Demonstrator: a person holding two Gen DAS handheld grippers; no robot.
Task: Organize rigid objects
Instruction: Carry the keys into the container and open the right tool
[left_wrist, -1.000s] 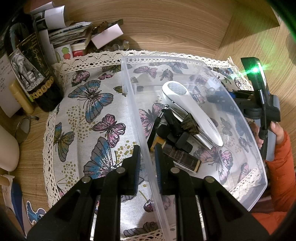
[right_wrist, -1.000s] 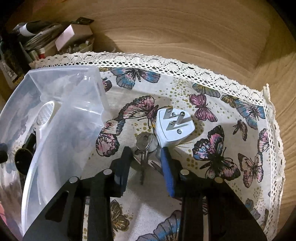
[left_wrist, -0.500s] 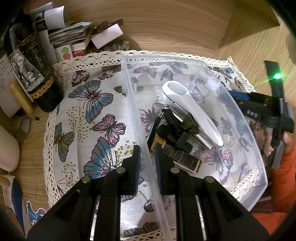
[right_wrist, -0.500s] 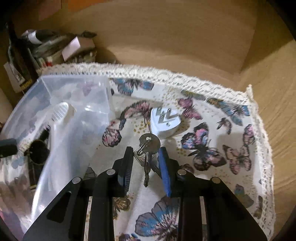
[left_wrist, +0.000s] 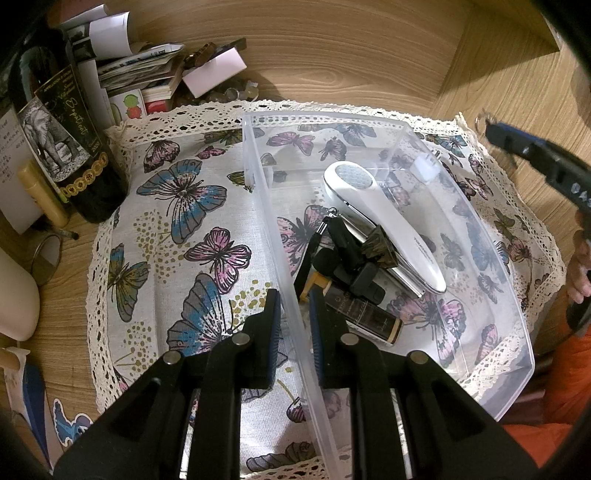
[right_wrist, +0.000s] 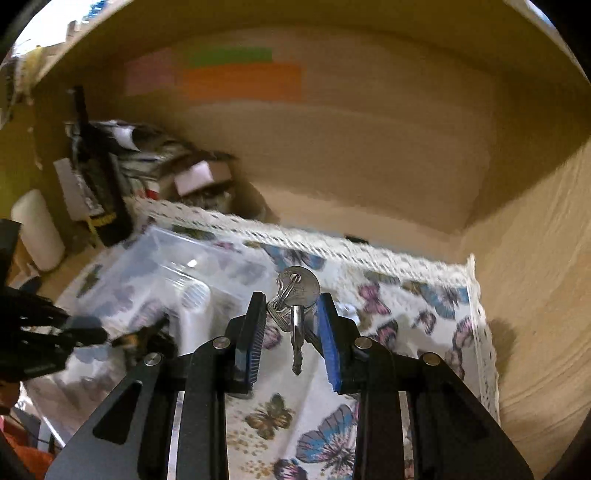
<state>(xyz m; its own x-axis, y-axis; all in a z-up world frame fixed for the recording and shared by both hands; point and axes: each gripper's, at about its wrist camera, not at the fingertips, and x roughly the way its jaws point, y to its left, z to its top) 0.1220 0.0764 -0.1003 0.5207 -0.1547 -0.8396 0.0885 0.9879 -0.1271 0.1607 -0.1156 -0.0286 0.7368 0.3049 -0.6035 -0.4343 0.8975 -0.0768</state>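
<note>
Keys (right_wrist: 297, 295) on a ring hang between the closed fingers of the right tongs (right_wrist: 291, 325), lifted off the butterfly cloth (right_wrist: 332, 424) that covers the wooden worktop (left_wrist: 332, 55). The right wrist view is blurred, so only the round key head, the ring through it and one blade pointing down are plain.

Largest on the cloth is the clear plastic bin (left_wrist: 517, 325), which takes up the right half of the left wrist view. The left tongs (left_wrist: 293, 325) pinch its near left wall, one finger outside over the cloth and one finger inside the bin. In the bin lies a long white handheld device (left_wrist: 388, 218) with a round mesh head, running slantwise from the far end toward the near right. Beside it, and partly under it, sits a cluster of black parts (left_wrist: 347, 258) with a strap, and nearest the tongs a dark flat case (left_wrist: 365, 317) with gold ends lies on the bin floor.

Off the cloth at the far left stand a dark bottle (left_wrist: 70, 140) with an elephant label and a heap of papers and boxes (left_wrist: 155, 70). A white plug (left_wrist: 426, 166) shows through the bin's far wall.
</note>
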